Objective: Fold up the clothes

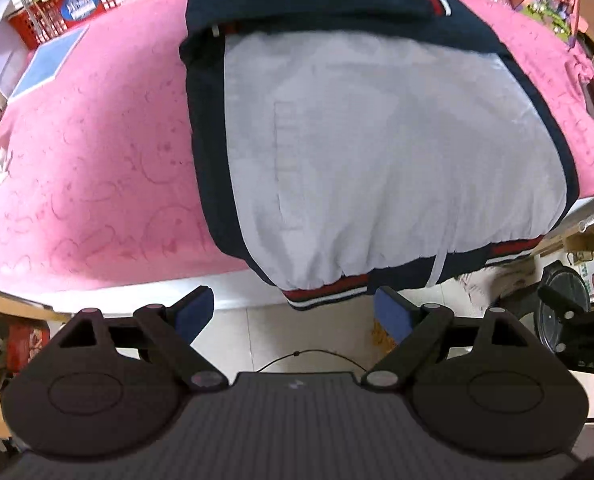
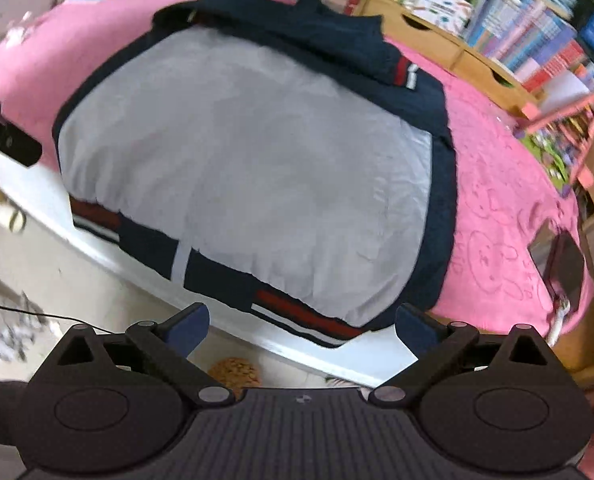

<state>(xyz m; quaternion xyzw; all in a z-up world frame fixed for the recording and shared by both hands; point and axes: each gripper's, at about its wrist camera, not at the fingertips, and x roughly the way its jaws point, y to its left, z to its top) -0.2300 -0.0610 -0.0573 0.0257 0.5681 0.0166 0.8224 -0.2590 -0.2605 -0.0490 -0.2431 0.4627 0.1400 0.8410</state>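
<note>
Your left gripper (image 1: 295, 312) and right gripper (image 2: 303, 326) both stand wide open and hold nothing, just short of the striped hem of the jacket (image 1: 377, 152), which lies flat, grey lining up, on the pink cover (image 1: 97, 168), hem overhanging its near edge.

Bright, even indoor light; strong fisheye bending and motion blur at edges.

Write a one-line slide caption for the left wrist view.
Open left gripper hovers before a navy jacket lying lining-up on a pink bedspread.
</note>
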